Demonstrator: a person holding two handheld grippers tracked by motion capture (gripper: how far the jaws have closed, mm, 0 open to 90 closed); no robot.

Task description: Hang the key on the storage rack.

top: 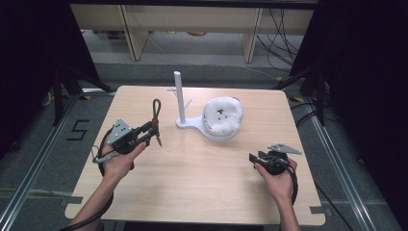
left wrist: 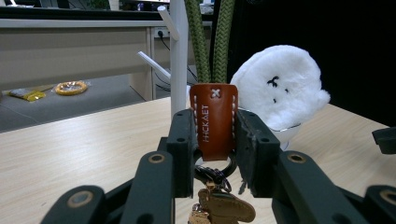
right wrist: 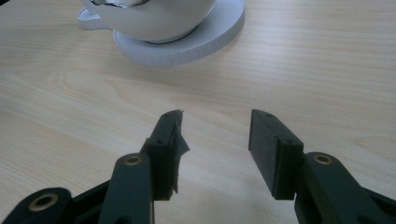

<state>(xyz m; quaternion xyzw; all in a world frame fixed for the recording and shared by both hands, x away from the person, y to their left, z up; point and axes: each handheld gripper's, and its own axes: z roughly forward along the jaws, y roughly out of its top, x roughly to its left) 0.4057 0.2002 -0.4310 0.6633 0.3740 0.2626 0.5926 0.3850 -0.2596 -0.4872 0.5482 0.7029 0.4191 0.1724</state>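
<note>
A keychain with a brown leather tab (left wrist: 214, 121) and a green rope loop (top: 156, 109) is clamped upright in my left gripper (top: 153, 131), which is shut on the tab. Metal charms (left wrist: 219, 205) hang below the jaws. The loop stands up, just left of a white stand (top: 179, 98) with a post and side pegs (left wrist: 178, 56). On the stand's round base (right wrist: 205, 42) sits a white bowl (right wrist: 154, 18) holding a fluffy white plush (top: 222, 114) with a small black face (left wrist: 279, 86). My right gripper (top: 253, 158) rests low over the table at the right, open, nothing between its jaws (right wrist: 215, 135).
The light wooden table (top: 202, 178) has bare surface between the two hands and along its front. Beyond the far edge are wooden furniture legs (top: 137, 33) and cables on the floor. A yellow ring (left wrist: 71, 87) lies on the floor behind.
</note>
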